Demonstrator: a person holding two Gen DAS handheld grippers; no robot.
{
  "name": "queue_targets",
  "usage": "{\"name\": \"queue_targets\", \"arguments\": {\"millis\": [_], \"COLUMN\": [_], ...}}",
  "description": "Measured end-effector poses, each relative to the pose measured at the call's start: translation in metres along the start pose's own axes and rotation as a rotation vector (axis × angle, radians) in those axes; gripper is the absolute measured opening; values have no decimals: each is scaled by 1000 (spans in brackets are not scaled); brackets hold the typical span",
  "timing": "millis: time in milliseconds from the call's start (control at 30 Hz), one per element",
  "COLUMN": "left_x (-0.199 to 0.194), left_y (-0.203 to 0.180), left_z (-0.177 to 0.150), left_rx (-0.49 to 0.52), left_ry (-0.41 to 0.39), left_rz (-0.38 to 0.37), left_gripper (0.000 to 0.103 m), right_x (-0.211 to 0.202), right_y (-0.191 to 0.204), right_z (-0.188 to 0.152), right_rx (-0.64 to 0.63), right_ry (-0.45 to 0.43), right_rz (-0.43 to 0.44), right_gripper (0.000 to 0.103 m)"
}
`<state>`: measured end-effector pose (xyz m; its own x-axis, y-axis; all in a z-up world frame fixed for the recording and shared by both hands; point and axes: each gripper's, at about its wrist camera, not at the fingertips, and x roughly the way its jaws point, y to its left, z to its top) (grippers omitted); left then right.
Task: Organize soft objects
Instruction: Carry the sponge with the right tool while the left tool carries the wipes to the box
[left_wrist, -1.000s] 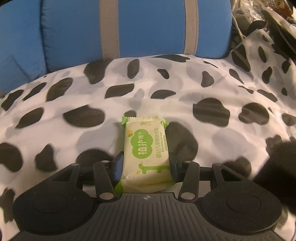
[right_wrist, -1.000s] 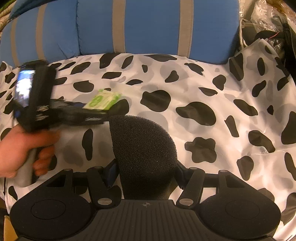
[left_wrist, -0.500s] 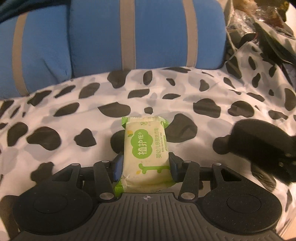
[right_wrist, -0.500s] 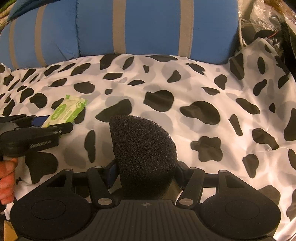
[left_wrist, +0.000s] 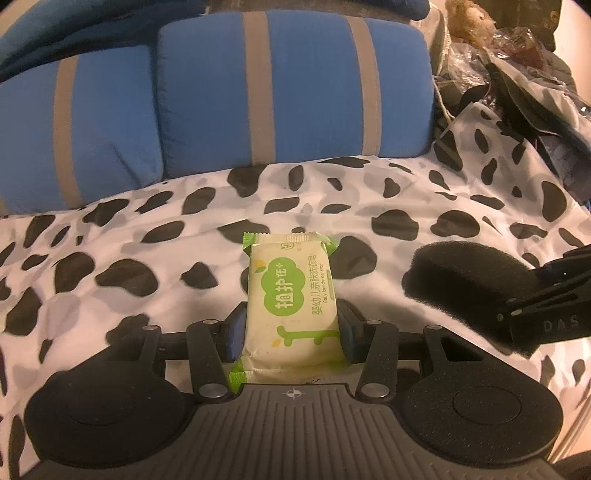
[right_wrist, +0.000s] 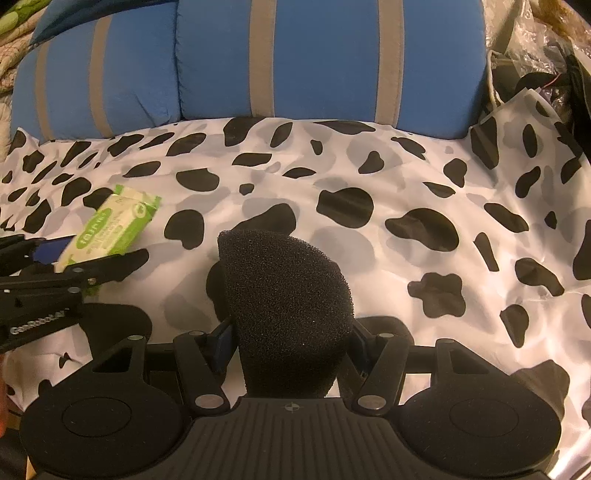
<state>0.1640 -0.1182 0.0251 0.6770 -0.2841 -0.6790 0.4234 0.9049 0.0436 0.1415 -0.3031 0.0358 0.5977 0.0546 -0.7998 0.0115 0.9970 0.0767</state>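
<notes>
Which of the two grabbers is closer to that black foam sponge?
Right. The right gripper is clamped on the black foam sponge; the left gripper, off to its side, holds the soap packet.

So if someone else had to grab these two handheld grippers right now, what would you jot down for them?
Left gripper: shut on the packet of baby laundry soap, held above the cow-print sheet.
Right gripper: shut on the black foam sponge, also in the air.
Done: both soft things picked up.
Left: set both down. No bin or target spot shows, only the blue striped cushions behind, so confirm where they go.
</notes>
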Motion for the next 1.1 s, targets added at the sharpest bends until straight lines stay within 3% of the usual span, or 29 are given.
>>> {"name": "queue_targets", "arguments": {"millis": [433, 1100], "left_x": [-38, -93], "left_y": [21, 20], "left_z": [-19, -50], "left_rx": [-47, -47], "left_ry": [25, 37], "left_rz": [92, 88], "left_gripper": [47, 47], "right_x": [-24, -62], "right_y": [24, 57], "right_z": [-21, -62], "right_rx": [-7, -17], "right_ry": [-25, -45], "right_rz": [25, 69], "right_gripper": [63, 64]}}
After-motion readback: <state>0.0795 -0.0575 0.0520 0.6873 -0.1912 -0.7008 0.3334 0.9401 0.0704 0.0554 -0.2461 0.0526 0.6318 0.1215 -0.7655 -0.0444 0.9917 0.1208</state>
